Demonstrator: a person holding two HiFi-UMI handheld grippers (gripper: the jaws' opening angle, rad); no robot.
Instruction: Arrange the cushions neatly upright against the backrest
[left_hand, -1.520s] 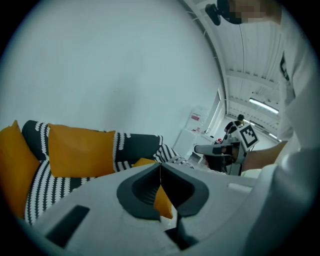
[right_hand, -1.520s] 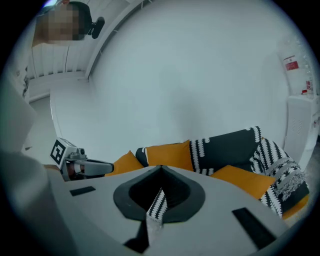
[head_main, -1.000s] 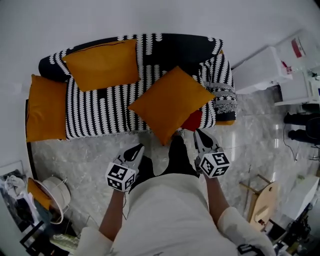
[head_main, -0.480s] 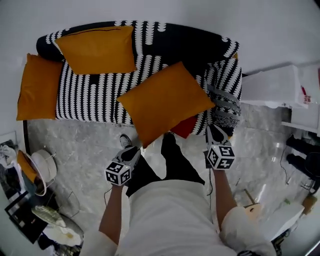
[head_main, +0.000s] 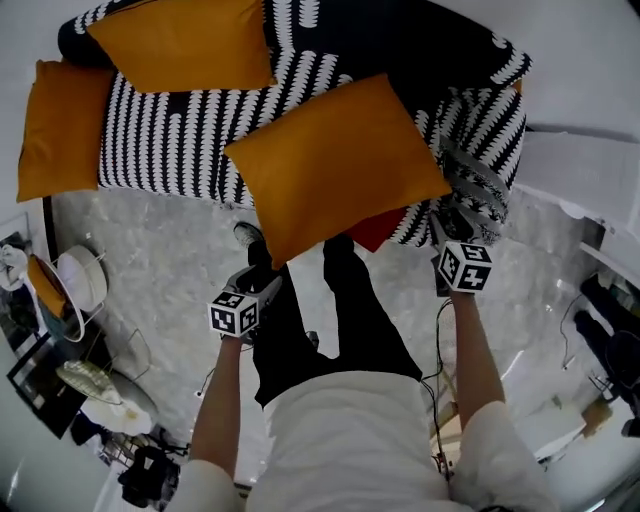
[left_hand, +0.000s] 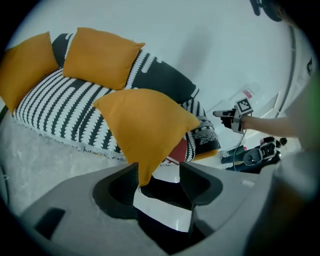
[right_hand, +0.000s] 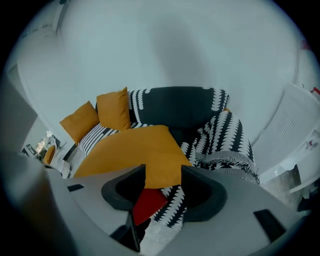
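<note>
Here we are over the sofa (head_main: 160, 140), its black-and-white patterned seat spread out below us. The front cushion (head_main: 335, 165), big and orange, lies flat on the seat's right half, turned like a diamond. Its near corner hangs over the front edge, so it is not up against the backrest.

The left gripper (left_hand: 158, 169) is low at that near corner. Its jaws have just been opening and now stand wide. The tip of the cushion shows in the gap, close beside one jaw, but the pads are not pressing on it.

On the other side, the right gripper (right_hand: 163, 171) has its jaws freshly opened as well, well apart. The cushion's right edge and a red item (head_main: 378, 228) tucked beneath it show through the gap, but nothing is gripped. It hovers just off the sofa's right arm, where a fringed patterned throw (head_main: 480, 180) is draped.

Further left, the back cushion (head_main: 185, 40) leans against the backrest. The arm cushion (head_main: 60, 125) is propped at the far left end. Both are orange and well apart from the grippers.

Our dark trousers (head_main: 340, 310) stand on the marble floor (head_main: 150, 240) between the two hands.
</note>
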